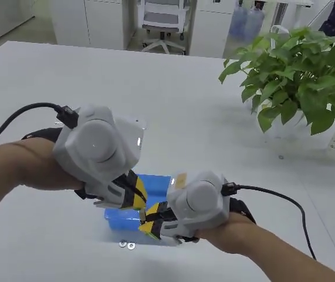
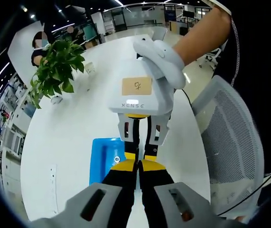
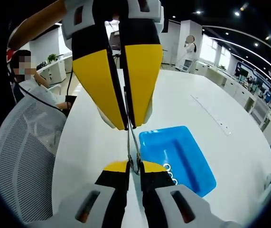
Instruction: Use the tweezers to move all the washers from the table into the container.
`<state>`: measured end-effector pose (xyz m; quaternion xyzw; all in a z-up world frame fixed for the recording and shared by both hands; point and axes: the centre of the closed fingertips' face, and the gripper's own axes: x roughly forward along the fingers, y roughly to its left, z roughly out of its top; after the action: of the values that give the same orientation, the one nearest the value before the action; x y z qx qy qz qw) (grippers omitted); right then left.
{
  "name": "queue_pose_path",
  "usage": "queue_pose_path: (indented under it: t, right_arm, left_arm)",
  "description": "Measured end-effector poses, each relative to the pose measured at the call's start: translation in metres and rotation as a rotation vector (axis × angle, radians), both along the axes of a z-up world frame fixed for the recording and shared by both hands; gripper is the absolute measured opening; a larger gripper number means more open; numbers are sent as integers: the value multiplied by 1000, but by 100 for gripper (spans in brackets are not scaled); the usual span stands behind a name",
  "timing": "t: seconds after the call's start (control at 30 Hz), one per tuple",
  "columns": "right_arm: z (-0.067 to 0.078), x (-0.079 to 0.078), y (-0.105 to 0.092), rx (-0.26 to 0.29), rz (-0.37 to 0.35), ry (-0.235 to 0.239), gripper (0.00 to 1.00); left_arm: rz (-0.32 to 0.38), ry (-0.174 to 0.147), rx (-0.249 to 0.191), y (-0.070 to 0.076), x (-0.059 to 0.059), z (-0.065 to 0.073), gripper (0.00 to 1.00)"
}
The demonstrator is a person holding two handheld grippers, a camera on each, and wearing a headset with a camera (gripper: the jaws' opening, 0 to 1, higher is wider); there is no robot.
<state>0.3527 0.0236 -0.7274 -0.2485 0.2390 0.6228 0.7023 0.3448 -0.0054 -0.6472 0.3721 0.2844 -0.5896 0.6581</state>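
A: Clearance above the blue container [image 1: 155, 183]?
B: Restricted. The left tongs [image 1: 136, 197] and right tongs [image 1: 149, 222] meet tip to tip over it, with the tweezers [image 3: 131, 145] bridging both.
A: Open desk [image 1: 173, 100]?
B: Passable ahead and to the left. The potted plant [image 1: 299, 76] blocks the far right. Two washers [image 1: 127, 244] lie just beside the container's near edge

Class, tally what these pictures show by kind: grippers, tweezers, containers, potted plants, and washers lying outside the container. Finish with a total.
2 grippers: left gripper, right gripper
1 pair of tweezers
1 blue container
2 washers outside the container
1 potted plant
Total: 7
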Motion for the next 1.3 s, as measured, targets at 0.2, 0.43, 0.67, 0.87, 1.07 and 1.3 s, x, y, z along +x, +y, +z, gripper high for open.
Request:
queue_pose_path:
  t: [0.2, 0.43, 0.67, 0.87, 1.07, 1.3]
  right_arm:
    - [5, 7, 2, -1, -2, -5, 10]
    - [8, 17, 4, 0, -5, -10, 10]
    - [7, 27, 4, 0, -9, -12, 10]
    - [3, 36, 4, -2, -12, -11, 10]
    - [-1, 43, 3, -5, -13, -9, 10]
    - [-9, 52, 2, -13, -15, -5, 10]
  left_arm:
    - [-1, -8, 3, 1, 7, 4, 5]
    - [2, -14, 2, 3, 16, 7, 5]
    - [13, -18, -2, 2, 26, 6, 5]
    - [18, -17, -7, 1, 34, 3, 5]
    - [19, -15, -9, 1, 41, -1, 5]
    - [20, -10, -10, 2, 48, -9, 5]
